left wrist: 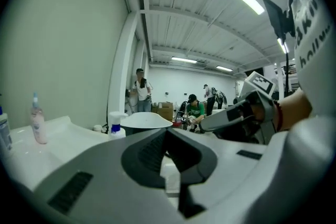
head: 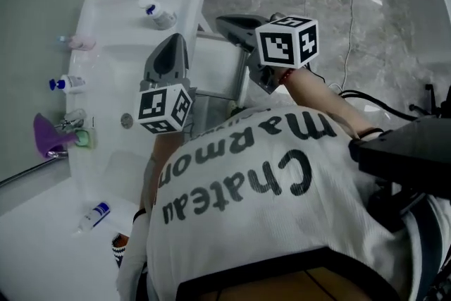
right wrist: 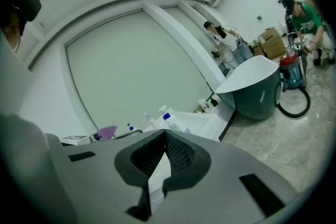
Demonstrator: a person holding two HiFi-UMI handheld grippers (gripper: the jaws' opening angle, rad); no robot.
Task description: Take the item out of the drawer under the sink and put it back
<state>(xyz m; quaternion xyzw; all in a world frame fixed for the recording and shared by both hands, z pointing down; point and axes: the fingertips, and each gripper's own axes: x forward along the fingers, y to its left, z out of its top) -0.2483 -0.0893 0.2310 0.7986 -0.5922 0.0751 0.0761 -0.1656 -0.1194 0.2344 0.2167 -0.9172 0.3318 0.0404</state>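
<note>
Item from the drawer: not in view in any shot, and the drawer under the sink isn't clearly shown either, so it's prob. inside still, or hidden below the person's white shirt (head: 268, 222). Far left, the sink counter (head: 99, 17) carries a purple object (head: 49, 134), a blue-capped bottle (head: 68, 84) and a spray bottle (head: 156, 13). Next, the left gripper (head: 175, 46) hangs at the counter's right edge, jaws clamped together w/ nothing btwn them. A pale panel (head: 215, 74), maybe the cabinet, sits btwn the two tools. Further right, the right gripper (head: 232, 25) has its jaws pressed tip to tip, empty too. Handling is a guess: kept by a sink, the item is likely a light plastic toiletry, stiff but smooth, maybe slick if wet. Best pinched across the mid-body, not by a cap or nozzle.
</note>
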